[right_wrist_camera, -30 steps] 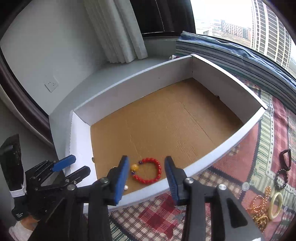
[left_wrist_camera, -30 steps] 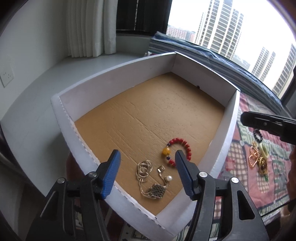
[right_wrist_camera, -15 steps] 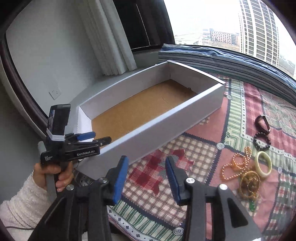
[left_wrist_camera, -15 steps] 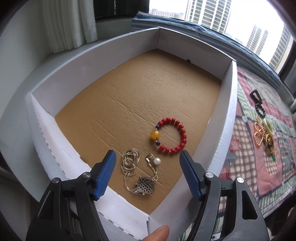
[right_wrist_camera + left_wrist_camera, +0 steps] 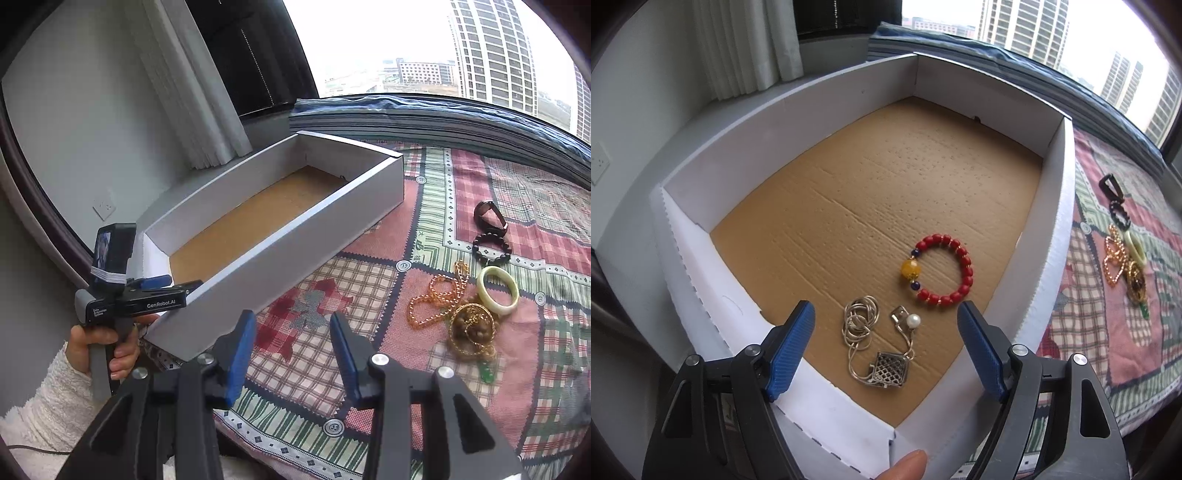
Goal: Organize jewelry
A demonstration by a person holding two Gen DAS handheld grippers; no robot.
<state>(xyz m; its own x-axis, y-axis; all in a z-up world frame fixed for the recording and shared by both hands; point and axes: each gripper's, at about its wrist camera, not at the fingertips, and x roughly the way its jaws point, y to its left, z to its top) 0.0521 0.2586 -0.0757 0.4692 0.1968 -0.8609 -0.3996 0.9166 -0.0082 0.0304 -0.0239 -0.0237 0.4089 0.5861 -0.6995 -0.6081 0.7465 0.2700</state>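
Observation:
A white box (image 5: 1049, 236) with a brown cardboard floor holds a red bead bracelet (image 5: 942, 269) and a silver chain necklace with a lattice pendant and pearl (image 5: 879, 343). My left gripper (image 5: 886, 347) is open and empty, hovering over the box's near corner above the necklace; it also shows in the right wrist view (image 5: 166, 284). My right gripper (image 5: 291, 354) is open and empty above the patterned cloth. Loose jewelry lies on the cloth: a gold chain (image 5: 439, 299), a cream bangle (image 5: 496, 290), a dark bead bracelet (image 5: 491, 249), a brown band (image 5: 489, 214) and a gold beaded bundle (image 5: 472, 328).
The box (image 5: 295, 236) sits on a patchwork cloth (image 5: 369, 295) by a window sill. Folded blue fabric (image 5: 406, 114) runs along the window behind. White curtains (image 5: 199, 92) hang at the back left. A small green piece (image 5: 487, 373) lies near the gold bundle.
My right gripper has pulled back out of the box and away to the right over the cloth. My left gripper has shifted slightly over the box corner. The red bracelet stays in the box.

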